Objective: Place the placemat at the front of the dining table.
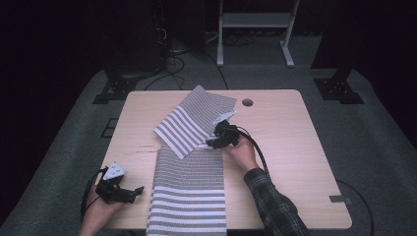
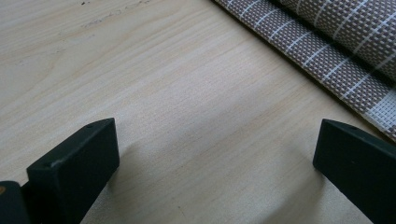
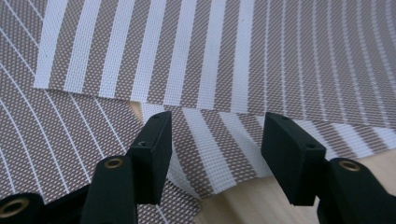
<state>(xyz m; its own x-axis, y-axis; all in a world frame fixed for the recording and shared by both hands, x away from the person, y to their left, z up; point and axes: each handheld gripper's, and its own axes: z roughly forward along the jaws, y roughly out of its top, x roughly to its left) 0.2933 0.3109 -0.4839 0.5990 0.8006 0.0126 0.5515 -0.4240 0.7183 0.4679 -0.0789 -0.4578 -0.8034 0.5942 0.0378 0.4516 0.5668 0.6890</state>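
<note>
Two brown mats with white stripes lie on the wooden table (image 1: 285, 147). One striped mat (image 1: 189, 191) lies flat at the front middle and hangs over the near edge. The other mat (image 1: 194, 118) sits askew behind it, overlapping its far end. My right gripper (image 1: 223, 135) is at that overlap, open, its jaws either side of a wide-striped mat end (image 3: 205, 154). The upper mat (image 3: 233, 46) spreads just beyond the jaws. My left gripper (image 1: 120, 189) rests open over bare wood at the front left. In its own view the left gripper (image 2: 217, 140) has the flat mat's edge (image 2: 336, 60) off to the upper right.
A round cable hole (image 1: 247, 102) sits near the table's far edge. Behind the table are a white stand's legs (image 1: 253, 29) and cables on grey carpet. Bare wood lies to the right of the mats.
</note>
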